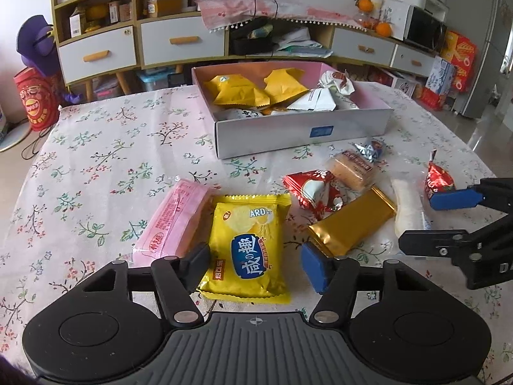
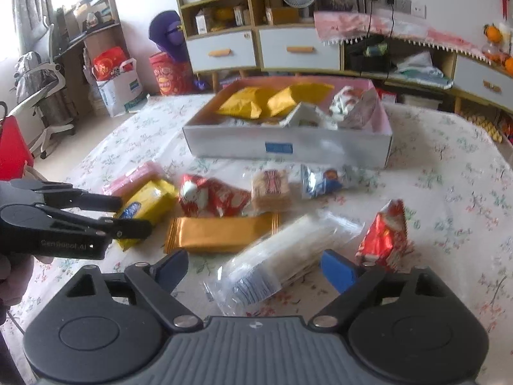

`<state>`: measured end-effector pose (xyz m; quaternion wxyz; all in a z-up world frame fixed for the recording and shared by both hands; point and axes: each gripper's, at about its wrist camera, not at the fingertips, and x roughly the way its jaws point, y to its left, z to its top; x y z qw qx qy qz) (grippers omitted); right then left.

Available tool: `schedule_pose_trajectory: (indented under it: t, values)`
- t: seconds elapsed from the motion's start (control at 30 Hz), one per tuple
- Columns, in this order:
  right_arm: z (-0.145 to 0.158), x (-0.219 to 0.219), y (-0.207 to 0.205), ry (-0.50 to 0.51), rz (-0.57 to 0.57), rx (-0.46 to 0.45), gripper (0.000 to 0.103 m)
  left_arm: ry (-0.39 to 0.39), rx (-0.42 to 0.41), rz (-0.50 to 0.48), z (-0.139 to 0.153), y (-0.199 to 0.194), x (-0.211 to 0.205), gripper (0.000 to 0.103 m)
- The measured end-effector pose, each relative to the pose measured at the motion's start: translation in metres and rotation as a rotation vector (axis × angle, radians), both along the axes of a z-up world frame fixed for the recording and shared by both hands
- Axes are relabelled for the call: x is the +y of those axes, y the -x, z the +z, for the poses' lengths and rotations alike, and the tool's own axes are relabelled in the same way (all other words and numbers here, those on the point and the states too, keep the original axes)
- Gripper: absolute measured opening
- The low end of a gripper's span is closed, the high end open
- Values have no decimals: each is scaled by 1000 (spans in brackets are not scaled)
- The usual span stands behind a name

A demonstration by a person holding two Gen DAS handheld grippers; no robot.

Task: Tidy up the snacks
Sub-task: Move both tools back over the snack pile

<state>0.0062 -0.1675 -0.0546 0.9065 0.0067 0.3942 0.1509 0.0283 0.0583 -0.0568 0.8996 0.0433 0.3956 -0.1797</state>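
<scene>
We are straddling the yellow packet (image 1: 247,250) with the left gripper (image 1: 256,264), jaws spread, and the clear packet (image 2: 288,256) with the right gripper (image 2: 256,272), likewise spread, readying 2 pickups for the box (image 1: 301,128).

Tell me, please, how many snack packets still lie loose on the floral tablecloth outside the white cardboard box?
8: pink wafer pack, yellow cracker bag, red-white bag, cake slice, blue foil candy, gold bar, clear rice-cracker sleeve, red foil bag. Others may hide.
</scene>
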Motion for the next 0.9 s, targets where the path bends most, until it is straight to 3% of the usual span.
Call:
schedule_pose_trajectory:
  t: [0.2,0.43,0.67,0.9]
  values:
    - [-9,-5,-6,29,-59,48,59,-36,7,20,-3,-1,-1,50]
    - [-3,-24,-4,116,-106,103,58,-47,33,20,-1,1,0,50]
    - [-2,-34,-4,24,-130,132,59,-22,43,36,-3,-1,-2,54]
    - [-6,-20,-7,52,-87,87,59,-60,51,38,-8,-4,-11,55]
